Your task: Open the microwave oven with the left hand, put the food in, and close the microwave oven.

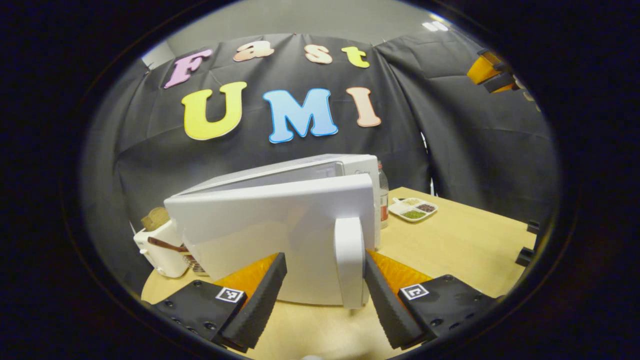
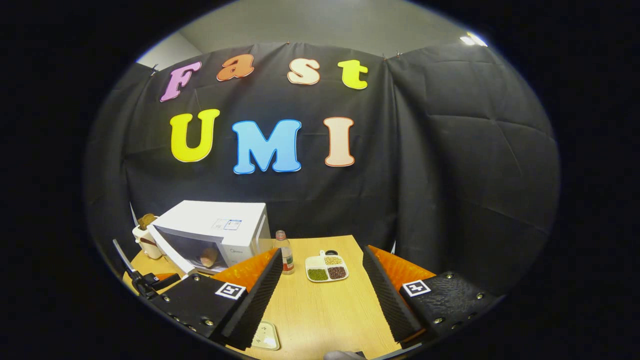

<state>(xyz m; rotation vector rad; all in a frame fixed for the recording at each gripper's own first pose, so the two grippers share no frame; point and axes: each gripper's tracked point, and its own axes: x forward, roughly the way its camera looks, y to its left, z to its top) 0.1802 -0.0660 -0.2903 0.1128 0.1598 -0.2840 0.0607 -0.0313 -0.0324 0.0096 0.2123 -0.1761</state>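
- Left gripper view, far left: a white toaster (image 1: 161, 250) stands at the edge of the light wooden table (image 1: 450, 245), with the black cloth wall close behind
- Just right of it the white microwave oven (image 1: 280, 220) fills the middle; its door (image 1: 270, 235) is swung partly out toward the camera
- The left gripper (image 1: 325, 280) has its jaws spread wide; the door handle (image 1: 350, 260) sits between them, close against the right finger, the left one apart from it
- Further right, a small bottle (image 1: 383, 200) stands just beside the oven, then a white divided dish (image 1: 413, 209) of grains
- Right gripper view: the oven (image 2: 215, 232) sits at the table's left rear, food (image 2: 208, 257) visible in the doorway, with grey wall above the cloth
- The right gripper (image 2: 320, 295) hangs above the bare tabletop (image 2: 320, 315), jaws wide apart and holding nothing
- A small pale tray (image 2: 265, 336) lies by its left finger
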